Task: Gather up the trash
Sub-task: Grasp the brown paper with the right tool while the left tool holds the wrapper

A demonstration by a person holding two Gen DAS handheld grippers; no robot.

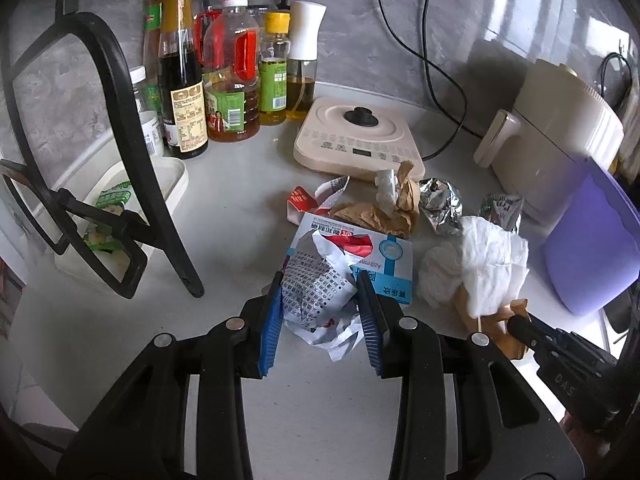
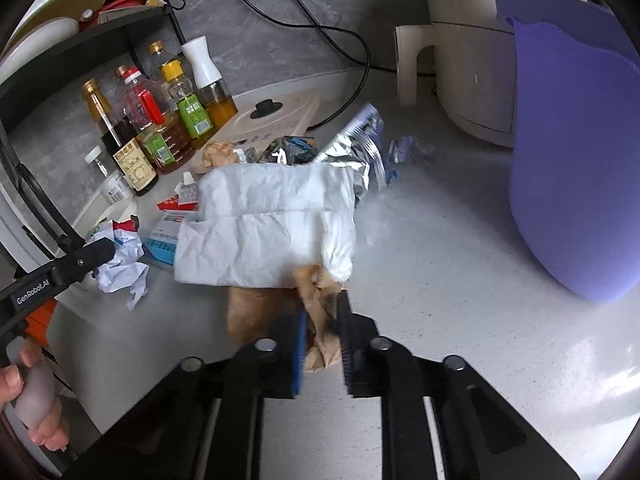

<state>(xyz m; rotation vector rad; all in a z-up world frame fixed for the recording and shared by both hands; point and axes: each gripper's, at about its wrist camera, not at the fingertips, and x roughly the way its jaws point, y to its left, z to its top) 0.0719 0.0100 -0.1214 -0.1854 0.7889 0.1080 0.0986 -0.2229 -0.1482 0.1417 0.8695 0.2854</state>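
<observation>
Crumpled printed paper [image 1: 316,300]; soft white tissue [image 2: 272,224]; shiny foil wrapper [image 2: 356,152] at 1 o'clock; matt purple plastic bin [image 2: 576,160]; smooth glossy surface [image 2: 480,320].

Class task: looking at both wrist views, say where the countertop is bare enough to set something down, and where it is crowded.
Bare counter lies between the purple bin and the right gripper, and between the black rack and the left gripper. Crowded: the trash pile around the white tissue and the bottles.

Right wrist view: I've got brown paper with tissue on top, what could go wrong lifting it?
The white tissue only drapes over the crumpled brown paper clamped in the right gripper, so it may slide off. The purple plastic bin stands close; a swing could knock it.
</observation>
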